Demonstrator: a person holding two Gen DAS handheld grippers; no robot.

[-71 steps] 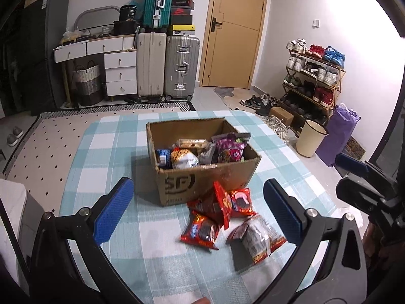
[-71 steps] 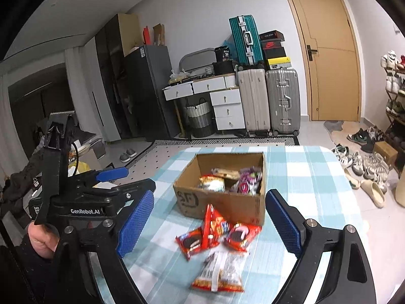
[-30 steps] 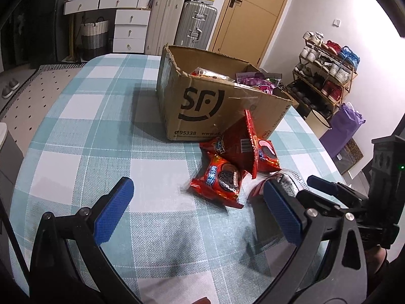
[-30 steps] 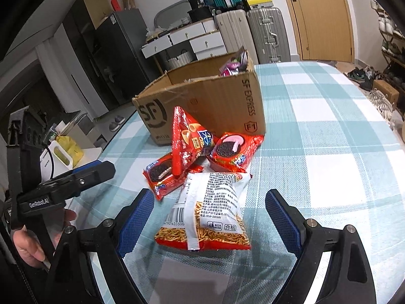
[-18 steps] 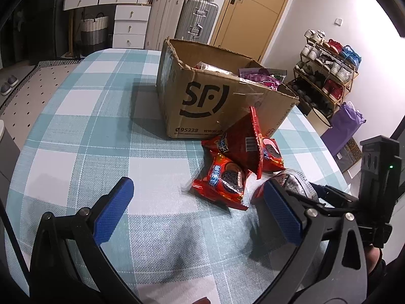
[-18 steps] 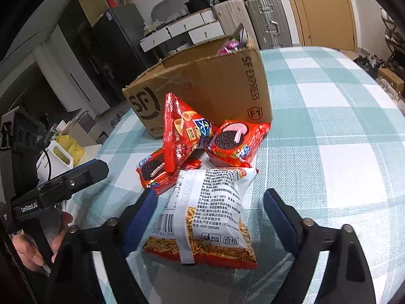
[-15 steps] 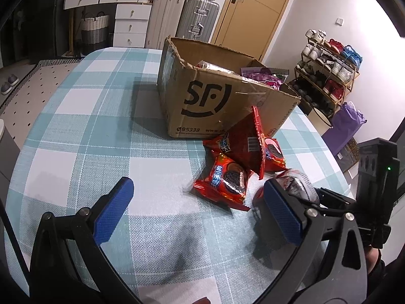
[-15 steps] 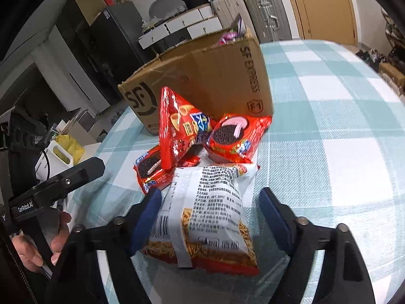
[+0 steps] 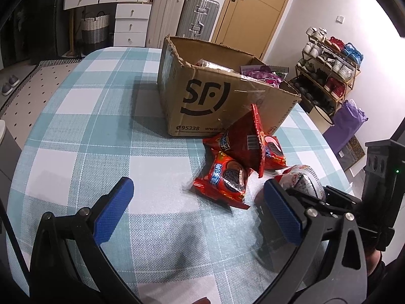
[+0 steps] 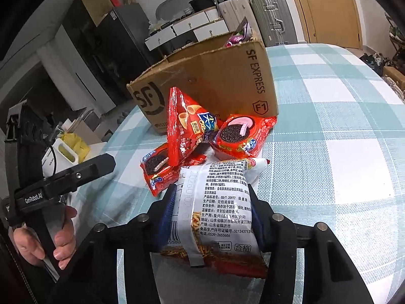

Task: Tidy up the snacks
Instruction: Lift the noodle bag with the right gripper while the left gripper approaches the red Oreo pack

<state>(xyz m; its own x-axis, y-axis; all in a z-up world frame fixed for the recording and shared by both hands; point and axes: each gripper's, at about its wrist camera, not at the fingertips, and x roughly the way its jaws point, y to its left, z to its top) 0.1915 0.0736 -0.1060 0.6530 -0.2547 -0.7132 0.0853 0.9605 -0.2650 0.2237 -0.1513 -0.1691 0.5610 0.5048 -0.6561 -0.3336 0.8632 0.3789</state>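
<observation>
The right gripper (image 10: 211, 202) is closing on the white noodle-snack bag (image 10: 217, 202), its blue pads pressed against the bag's two sides; the bag lies back-side up on the checked tablecloth (image 10: 341, 152), its far end touching the strawberry Oreo pack (image 10: 240, 135); a tall red cone-snack bag (image 10: 184, 131) leans just beyond, over a second Oreo pack (image 10: 158, 164), all in front of the SF Express cardboard box (image 10: 215, 76); the left gripper (image 9: 197, 210) hovers with jaws wide apart and nothing between them, near that second pack (image 9: 222, 179) and just beside the held bag (image 9: 301, 179).
</observation>
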